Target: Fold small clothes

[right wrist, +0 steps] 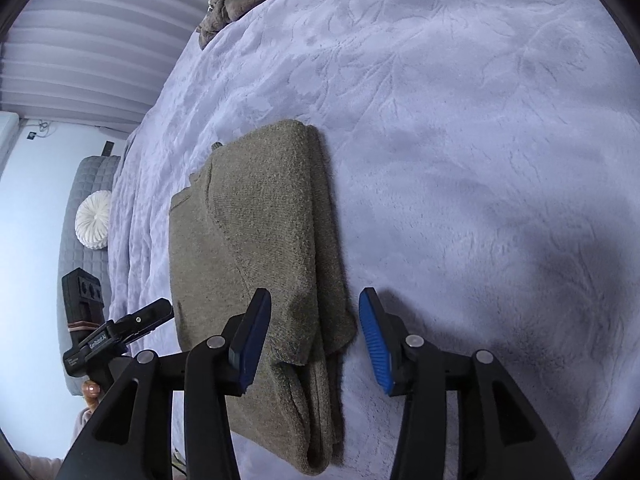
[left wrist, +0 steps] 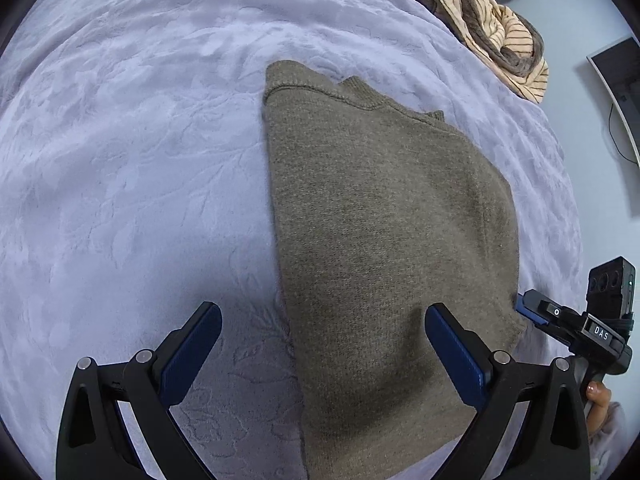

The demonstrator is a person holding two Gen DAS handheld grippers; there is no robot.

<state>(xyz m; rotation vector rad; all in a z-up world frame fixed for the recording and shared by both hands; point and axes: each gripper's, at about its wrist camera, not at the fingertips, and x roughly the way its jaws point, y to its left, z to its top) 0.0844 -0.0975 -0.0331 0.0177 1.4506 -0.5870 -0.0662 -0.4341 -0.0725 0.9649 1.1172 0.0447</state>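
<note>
Both the left hand-held gripper (left wrist: 323, 334) and right hand-held gripper (right wrist: 316, 322) gape above the folded sweater (left wrist: 384, 208).

Olive-brown knit sweater (left wrist: 384, 240), folded into a long narrow stack, flat on the lavender bedspread (left wrist: 132, 168).

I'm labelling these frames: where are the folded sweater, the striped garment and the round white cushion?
folded sweater (left wrist: 380, 220), left wrist view, middle of its top layer.
striped garment (left wrist: 508, 36), left wrist view, a cream striped fold.
round white cushion (right wrist: 93, 219), right wrist view, its pleated centre.
</note>
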